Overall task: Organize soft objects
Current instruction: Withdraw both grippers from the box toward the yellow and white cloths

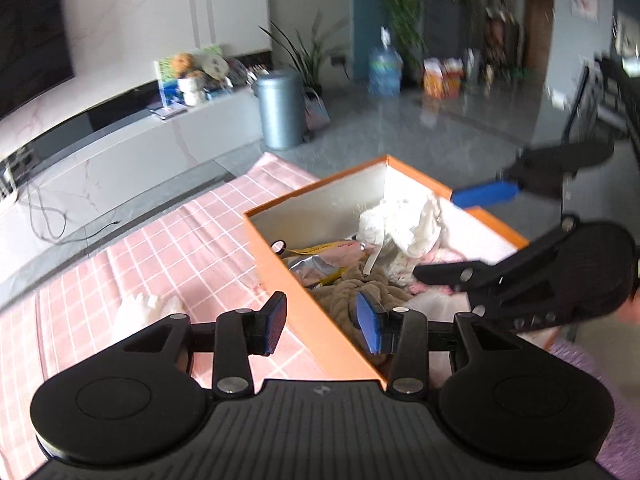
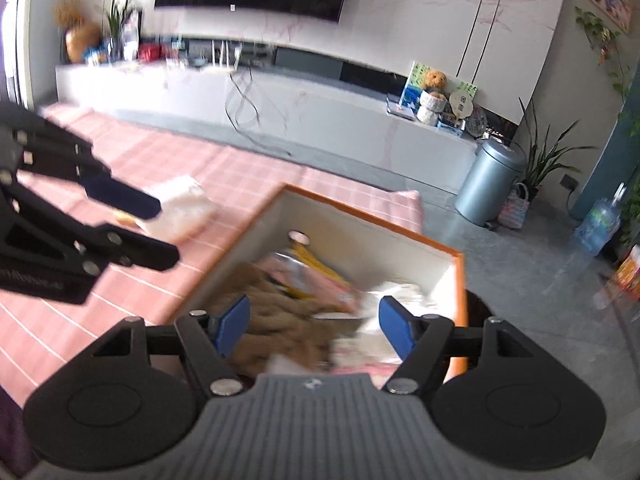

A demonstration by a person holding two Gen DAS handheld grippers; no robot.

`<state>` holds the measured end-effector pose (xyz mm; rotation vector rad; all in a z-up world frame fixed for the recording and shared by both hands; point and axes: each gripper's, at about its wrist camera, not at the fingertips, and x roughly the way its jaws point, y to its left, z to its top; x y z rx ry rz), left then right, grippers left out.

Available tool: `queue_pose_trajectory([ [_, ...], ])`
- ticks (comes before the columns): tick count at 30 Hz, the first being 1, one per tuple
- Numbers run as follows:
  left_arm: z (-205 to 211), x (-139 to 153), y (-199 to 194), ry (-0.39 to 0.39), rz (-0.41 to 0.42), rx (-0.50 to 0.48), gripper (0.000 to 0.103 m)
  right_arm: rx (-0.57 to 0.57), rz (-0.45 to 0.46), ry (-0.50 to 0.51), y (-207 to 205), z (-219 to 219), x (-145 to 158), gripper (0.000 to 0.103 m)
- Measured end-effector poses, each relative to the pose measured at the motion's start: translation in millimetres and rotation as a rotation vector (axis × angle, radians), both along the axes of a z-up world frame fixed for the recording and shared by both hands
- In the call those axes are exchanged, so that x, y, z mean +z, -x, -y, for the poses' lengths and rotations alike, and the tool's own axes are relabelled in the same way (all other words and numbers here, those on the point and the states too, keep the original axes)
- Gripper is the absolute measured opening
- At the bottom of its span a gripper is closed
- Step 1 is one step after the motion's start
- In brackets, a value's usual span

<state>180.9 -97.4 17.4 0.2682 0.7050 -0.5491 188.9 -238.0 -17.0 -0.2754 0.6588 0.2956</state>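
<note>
An orange box (image 1: 320, 300) with white inner walls stands on a pink chequered tablecloth (image 1: 180, 248). Inside lie a crumpled white cloth (image 1: 400, 228), a brown knitted piece (image 1: 344, 292), snack packets (image 1: 316, 260) and something pink. My left gripper (image 1: 322, 320) is open and straddles the box's near wall, with nothing pinched. My right gripper (image 1: 436, 234) hovers over the box's far side, jaws apart around the white cloth without pressing it. In the right wrist view my right gripper (image 2: 314, 322) stands open above the blurred box contents (image 2: 280, 312). A white soft bundle (image 2: 182, 208) lies on the tablecloth beyond my left gripper (image 2: 167, 231).
The same white bundle (image 1: 140, 306) lies left of the box. Past the table edge are grey floor, a grey bin (image 1: 280, 110), a long white TV cabinet (image 1: 120, 152), a water bottle (image 1: 384, 70) and potted plants (image 1: 308, 56).
</note>
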Motion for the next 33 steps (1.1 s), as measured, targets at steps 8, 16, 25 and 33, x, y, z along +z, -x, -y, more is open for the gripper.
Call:
queue_pose_trajectory([
  [8,-66,3,48,0.177,0.043,0.175,0.053,0.018,0.045,-0.15,42,-49,-3,0.085],
  [16,-127,-9,70,0.278,0.033,0.38,0.054,0.031,0.073,-0.192,63,-102,-12,0.096],
  [25,-177,-38,82,0.347,0.003,0.52,0.054,-0.023,-0.019,-0.217,56,-147,-53,0.097],
  [33,-201,-60,75,0.406,-0.015,0.56,0.054,-0.046,-0.011,-0.132,35,-168,-72,0.089],
])
